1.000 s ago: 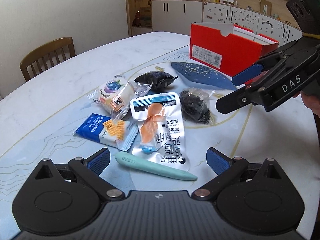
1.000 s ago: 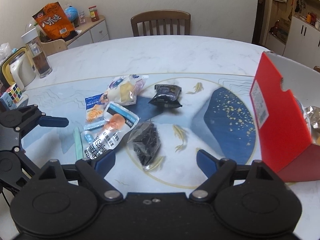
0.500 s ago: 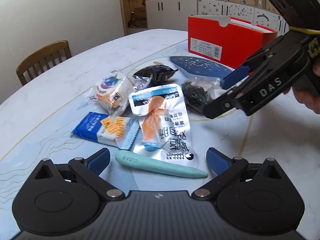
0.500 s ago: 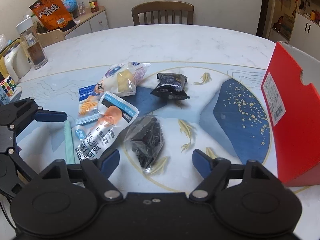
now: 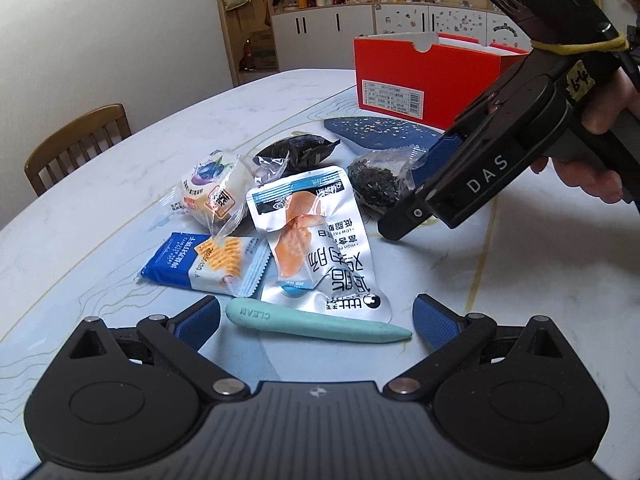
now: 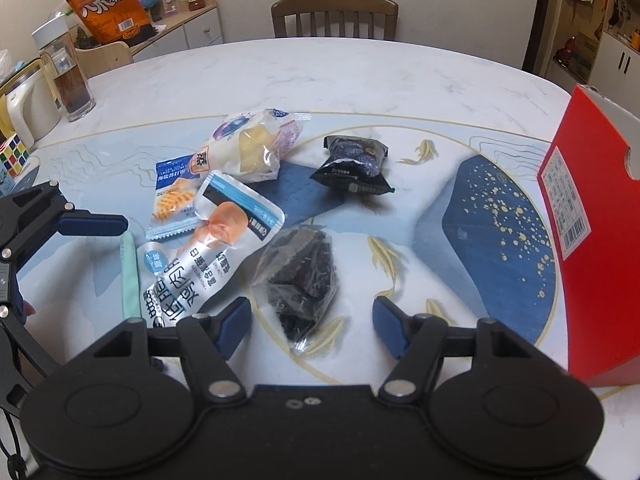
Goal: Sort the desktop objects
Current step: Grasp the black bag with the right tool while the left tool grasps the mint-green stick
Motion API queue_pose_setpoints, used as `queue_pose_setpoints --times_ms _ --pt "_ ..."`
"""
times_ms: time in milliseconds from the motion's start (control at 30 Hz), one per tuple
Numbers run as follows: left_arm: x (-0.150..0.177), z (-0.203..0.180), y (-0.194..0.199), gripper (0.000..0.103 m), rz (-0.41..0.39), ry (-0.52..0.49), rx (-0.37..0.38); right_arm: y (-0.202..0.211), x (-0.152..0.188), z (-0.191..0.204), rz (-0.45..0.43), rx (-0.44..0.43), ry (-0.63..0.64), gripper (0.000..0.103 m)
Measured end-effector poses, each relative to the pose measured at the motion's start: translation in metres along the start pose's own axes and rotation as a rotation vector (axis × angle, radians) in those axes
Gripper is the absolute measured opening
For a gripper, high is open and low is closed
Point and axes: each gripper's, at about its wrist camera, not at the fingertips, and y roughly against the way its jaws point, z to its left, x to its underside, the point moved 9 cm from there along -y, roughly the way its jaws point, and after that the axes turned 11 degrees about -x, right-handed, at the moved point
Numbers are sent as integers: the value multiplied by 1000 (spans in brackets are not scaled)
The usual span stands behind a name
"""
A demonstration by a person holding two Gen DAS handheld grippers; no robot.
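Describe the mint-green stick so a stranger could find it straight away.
Start at the red box on the marble table, then come down through the pile of snack packets to the big silver pouch. The stick lies just beyond its bottom edge. It alone is no packet: a smooth tapered bar marked CLEAN.

Both tongs [image 5: 316,316] [image 6: 312,320] spread wide.

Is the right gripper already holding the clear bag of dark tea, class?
No: the right gripper is open, its blue pads apart on either side of the clear bag of dark tea, which lies on the table.
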Motion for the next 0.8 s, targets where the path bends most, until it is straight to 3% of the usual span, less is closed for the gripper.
queue_pose_setpoints --times_ms 467,800 --pt "1 5 -8 103 4 60 64 -3 -4 2 -1 9 20 55" --pt "1 3 -4 91 -5 74 56 -2 -6 4 -4 5 28 40"
